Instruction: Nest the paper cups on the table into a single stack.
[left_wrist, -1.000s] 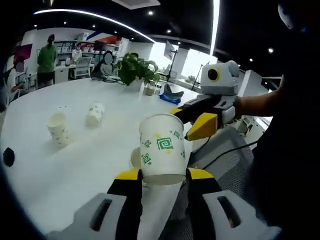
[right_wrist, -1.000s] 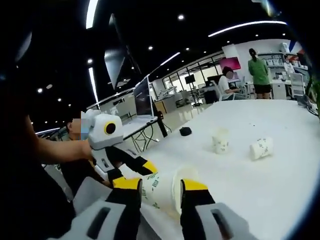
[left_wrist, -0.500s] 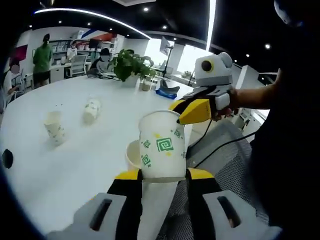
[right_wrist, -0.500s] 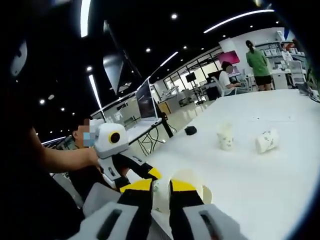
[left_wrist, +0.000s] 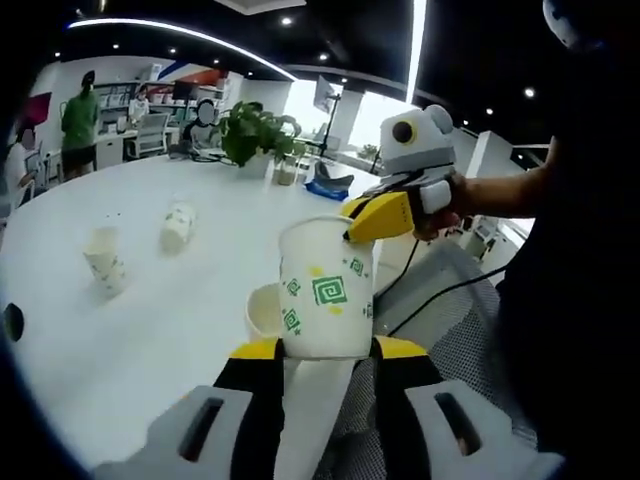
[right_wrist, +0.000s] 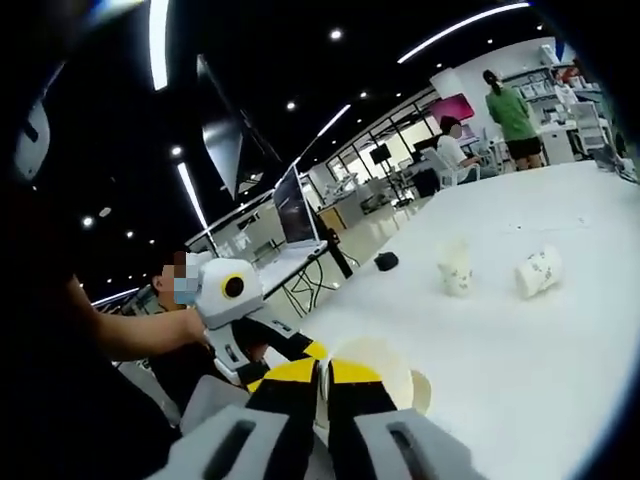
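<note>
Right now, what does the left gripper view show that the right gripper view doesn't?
Left gripper view: the held cup side-on with its green print, upright between the left gripper jaws, and a plant.
Right gripper view: a small black object on the table, and a monitor beyond it.
Both: the right gripper pinching the held cup's rim, plus an upright cup and a tipped cup.

Grey left gripper bodies, yellow-tipped black jaws; dark clothing
</note>
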